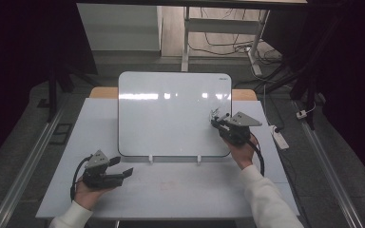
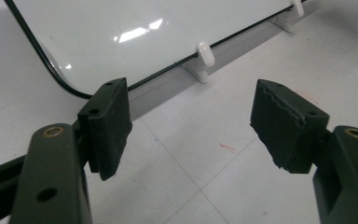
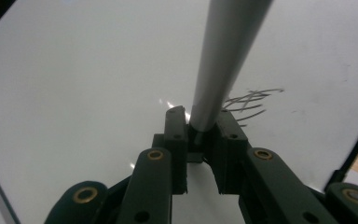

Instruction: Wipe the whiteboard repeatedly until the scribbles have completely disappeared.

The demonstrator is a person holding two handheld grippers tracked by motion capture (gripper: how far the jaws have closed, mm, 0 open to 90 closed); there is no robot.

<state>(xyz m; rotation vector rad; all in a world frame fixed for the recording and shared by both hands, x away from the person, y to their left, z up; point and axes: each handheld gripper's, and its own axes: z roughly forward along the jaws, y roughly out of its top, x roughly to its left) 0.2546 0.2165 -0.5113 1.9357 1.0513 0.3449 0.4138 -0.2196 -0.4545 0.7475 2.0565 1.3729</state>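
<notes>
A whiteboard (image 1: 171,114) leans upright on small white feet (image 2: 205,53) on the white table (image 1: 171,190). My right gripper (image 1: 217,121) is at the board's right edge, shut on a grey marker (image 3: 223,56) that rises between its jaws toward the board. Dark scribbled lines (image 3: 251,100) lie on the board beside the marker. In its own view the right gripper (image 3: 200,123) clamps the marker's lower end. My left gripper (image 1: 123,167) rests low at the table's front left, open, with nothing between its pads (image 2: 109,123). The board's lower left corner (image 2: 70,88) is just beyond it.
A faint red mark (image 2: 227,148) is on the table in front of the board. A white power strip (image 1: 279,135) and cables lie on the floor to the right. A desk frame (image 1: 186,42) stands behind the table.
</notes>
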